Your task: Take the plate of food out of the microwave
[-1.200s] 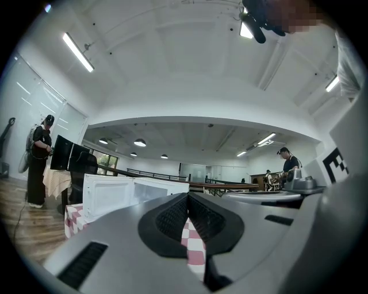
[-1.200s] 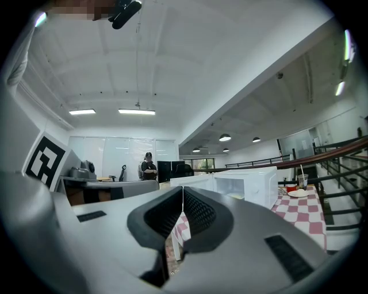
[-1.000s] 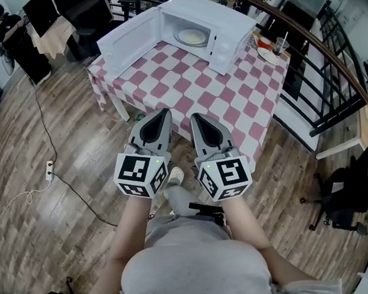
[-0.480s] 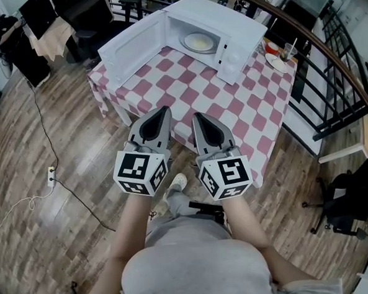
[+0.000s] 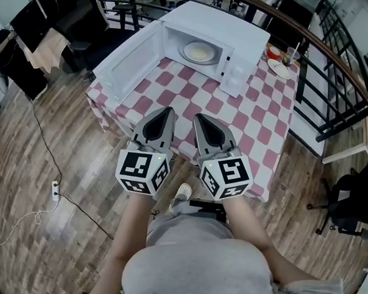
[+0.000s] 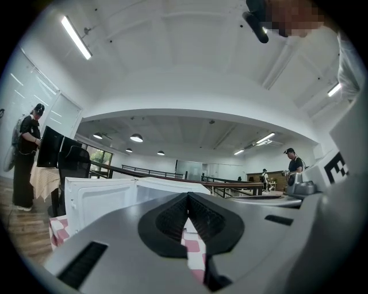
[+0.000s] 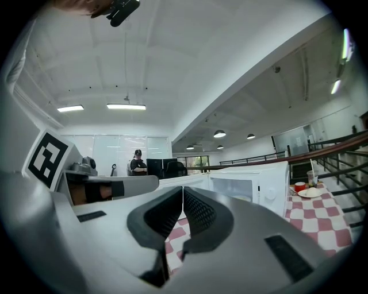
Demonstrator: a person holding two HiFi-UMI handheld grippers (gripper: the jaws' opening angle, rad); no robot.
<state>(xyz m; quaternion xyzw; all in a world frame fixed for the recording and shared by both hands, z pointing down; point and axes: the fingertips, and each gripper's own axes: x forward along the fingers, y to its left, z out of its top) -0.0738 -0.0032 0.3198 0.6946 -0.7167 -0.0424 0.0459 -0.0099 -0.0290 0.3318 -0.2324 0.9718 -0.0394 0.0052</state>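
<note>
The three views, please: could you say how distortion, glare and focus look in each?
Head view: fisheye bends the railing; even light, sharp. Left gripper view: dark round vignette, bright ceiling strips, left gripper slightly soft. Right gripper view: same vignette; microwave sharp, far windows washed out.

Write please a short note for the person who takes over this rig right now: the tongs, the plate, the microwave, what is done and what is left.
Left tongs: shut, empty, pointing level at the table's near edge.
Right tongs: shut, empty, close beside the left ones.
Microwave: on the checked table, its door swung wide open to the left.
Plate: inside the microwave with food on it, untouched.
Done: door open.
Left: reach in, open the tongs, probably grip the plate's rim, bring it out level.
</note>
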